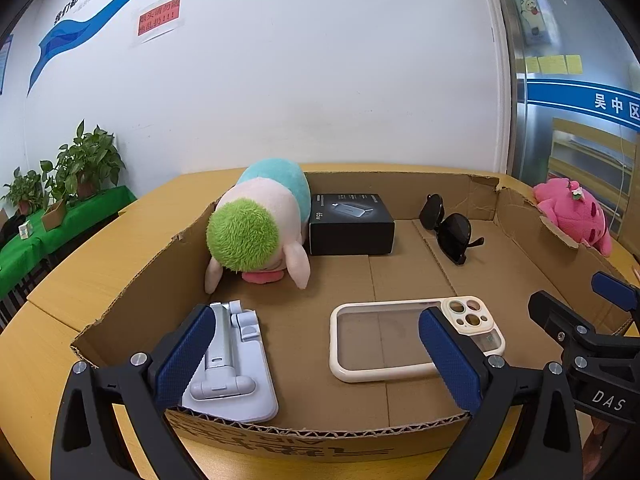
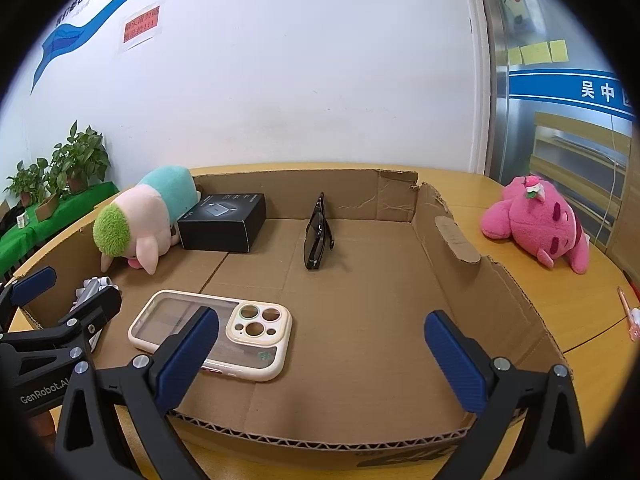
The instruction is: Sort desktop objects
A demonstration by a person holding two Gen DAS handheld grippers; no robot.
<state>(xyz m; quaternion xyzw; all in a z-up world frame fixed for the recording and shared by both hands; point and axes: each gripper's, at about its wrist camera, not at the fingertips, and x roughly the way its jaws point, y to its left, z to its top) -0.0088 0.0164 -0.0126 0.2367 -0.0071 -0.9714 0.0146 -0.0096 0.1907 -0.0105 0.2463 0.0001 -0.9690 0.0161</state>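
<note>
A shallow cardboard tray (image 1: 132,300) (image 2: 496,292) sits on a yellow table. In it lie a green-haired plush (image 1: 256,224) (image 2: 140,220), a black box (image 1: 350,222) (image 2: 224,222), black sunglasses (image 1: 450,228) (image 2: 318,236), a cream phone case (image 1: 384,340) (image 2: 240,332) and a grey phone stand (image 1: 230,364) (image 2: 90,288). A pink plush (image 1: 576,210) (image 2: 538,220) lies outside, to the right. My left gripper (image 1: 316,356) is open and empty over the tray's near edge. My right gripper (image 2: 320,360) is open and empty beside it.
A pink pen (image 2: 628,312) lies on the table at far right. Potted plants (image 1: 76,164) stand on a green-covered bench at left. A white wall runs behind the table, with a glass door (image 1: 580,120) at right.
</note>
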